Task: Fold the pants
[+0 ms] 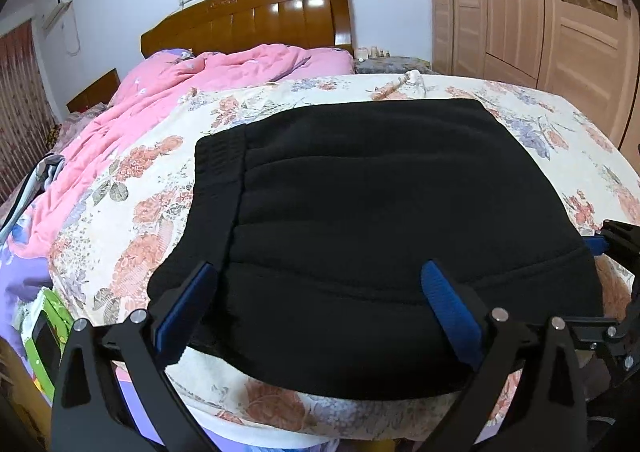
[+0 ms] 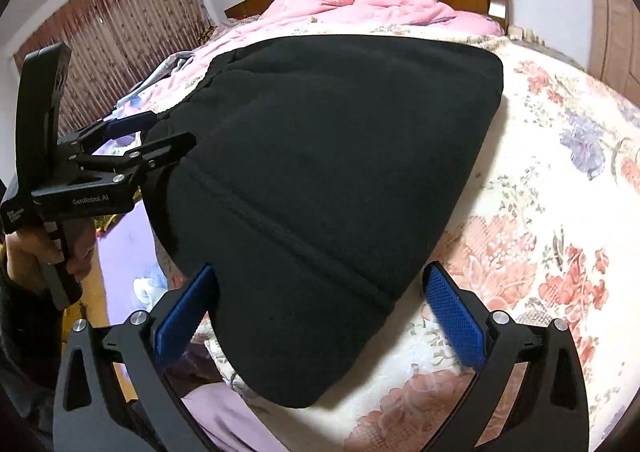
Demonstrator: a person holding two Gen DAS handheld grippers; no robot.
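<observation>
The left gripper is holding its jaws wide apart over the near edge of the black pants, with nothing pinched between the blue pads. The right gripper is likewise standing with jaws spread, straddling the near right corner of the pants without biting the cloth. In the right wrist view the left gripper is showing from the side at the pants' left edge, carried by a hand; its body is reading "GenRobot.AI" in pale letters, and a smaller label beside that is too small to read.

The pants are lying already folded into a thick, compact rectangle on the floral bedspread, waistband to the left, with a pink quilt bunched beyond them towards the wooden headboard.

The fabric is looking like heavy fleece: soft, limp, fairly bulky, not slippery. Judging by that, it is likely to sag and slump open if lifted by one layer, so the near corners, pinching all layers together, are looking like the best hold.
</observation>
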